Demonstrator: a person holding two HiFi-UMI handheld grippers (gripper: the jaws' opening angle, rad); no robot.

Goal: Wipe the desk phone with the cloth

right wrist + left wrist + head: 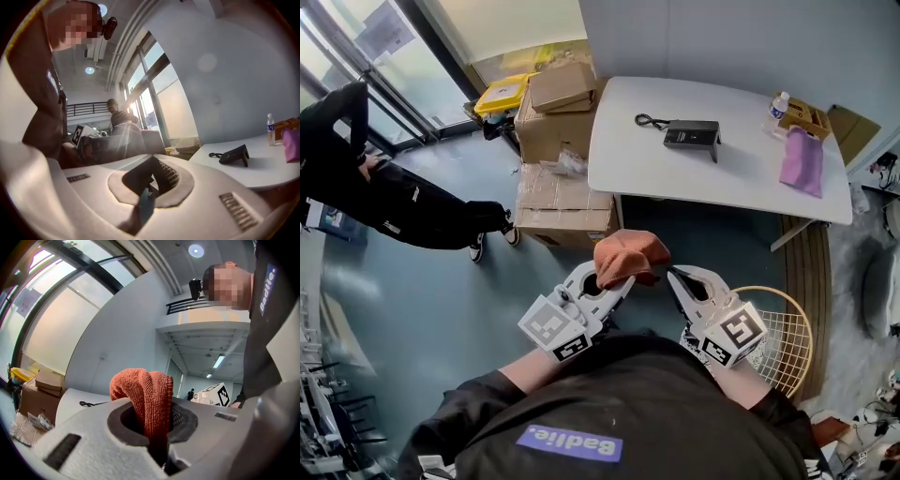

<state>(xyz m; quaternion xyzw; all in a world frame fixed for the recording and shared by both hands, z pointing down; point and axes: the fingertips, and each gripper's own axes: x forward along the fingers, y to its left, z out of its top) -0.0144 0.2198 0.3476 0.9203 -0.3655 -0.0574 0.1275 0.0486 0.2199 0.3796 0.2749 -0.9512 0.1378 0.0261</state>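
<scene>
**Desk phone** [692, 136]: we are logging it as dark and lying on the far half of the white table [741, 192]. Its cord [649, 120] is trailing off to the left.

**Orange cloth** [628, 255]: we are finding it bunched up and held over the floor, well apart from the phone.

**Left gripper** [602, 284]: it is pinching a fold of the cloth between closed jaws, and the rest is billowing above them.

**Right gripper** [677, 278]: we are seeing its jaws drawn together with nothing between them. It is just beside the cloth (whether touching, we cannot tell).

**Table, right end:** we are counting a water bottle [779, 107], a small brown box [807, 118] and a purple cloth [803, 161].

**Room:**
- Cardboard boxes [555, 127] are standing stacked against the table's left edge, with a yellow bin [503, 94] beyond them.
- A wire basket [780, 339] is sitting on the blue-grey floor [431, 309] near the right gripper.
- A person in black [389, 192] is leaning by the glass wall [356, 66].
</scene>
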